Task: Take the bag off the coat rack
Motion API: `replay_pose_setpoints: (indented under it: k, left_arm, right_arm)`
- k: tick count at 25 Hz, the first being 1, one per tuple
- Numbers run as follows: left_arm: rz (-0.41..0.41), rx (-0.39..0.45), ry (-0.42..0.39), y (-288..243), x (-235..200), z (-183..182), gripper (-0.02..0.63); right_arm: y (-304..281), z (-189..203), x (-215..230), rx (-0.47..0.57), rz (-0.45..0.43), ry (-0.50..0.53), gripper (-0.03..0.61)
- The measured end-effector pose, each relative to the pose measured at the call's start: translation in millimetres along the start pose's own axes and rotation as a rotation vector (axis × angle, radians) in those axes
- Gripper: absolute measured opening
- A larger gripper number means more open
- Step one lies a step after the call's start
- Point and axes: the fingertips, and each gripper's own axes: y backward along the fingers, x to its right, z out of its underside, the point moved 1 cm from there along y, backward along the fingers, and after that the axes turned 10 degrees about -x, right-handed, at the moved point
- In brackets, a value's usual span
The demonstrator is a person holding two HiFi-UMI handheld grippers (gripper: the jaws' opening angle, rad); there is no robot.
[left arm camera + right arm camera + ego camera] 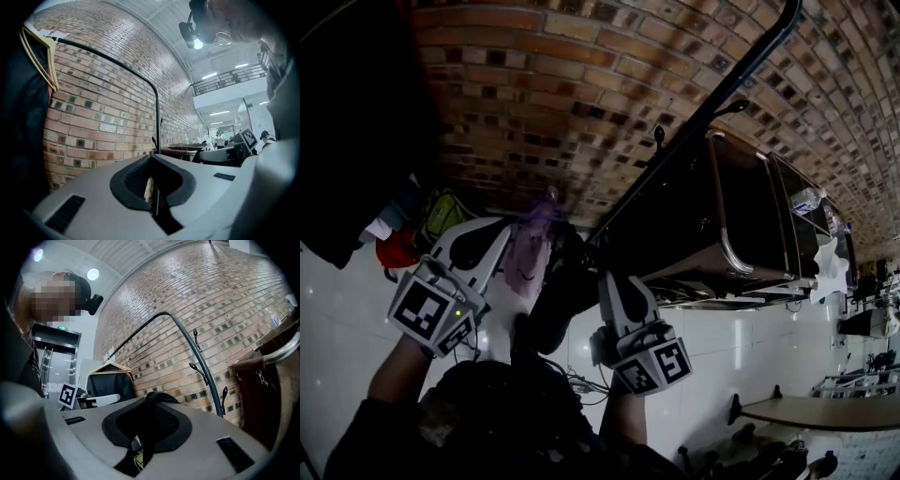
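The black bag [551, 309] is hanging in the lower centre of the head view, between my two grippers and just left of the coat rack [712, 103] pole, which is slanting toward the upper right. My right gripper [149, 420] is pinching a black strap [158, 401] that is looping over its fingers. My left gripper [153, 174] is squeezing a pale strip [148, 191]. In the head view a purplish piece [530, 248] is dangling at its tips.
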Motion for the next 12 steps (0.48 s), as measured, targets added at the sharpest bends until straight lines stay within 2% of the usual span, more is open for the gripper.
replay_pose_setpoints:
  k: [12]
  left_arm:
    - [0.009, 0.010, 0.023, 90.9, 29.6, 13.5, 0.034]
  right_arm:
    - [48.6, 32.3, -67.6, -0.025, 0.048, -0.026, 0.051]
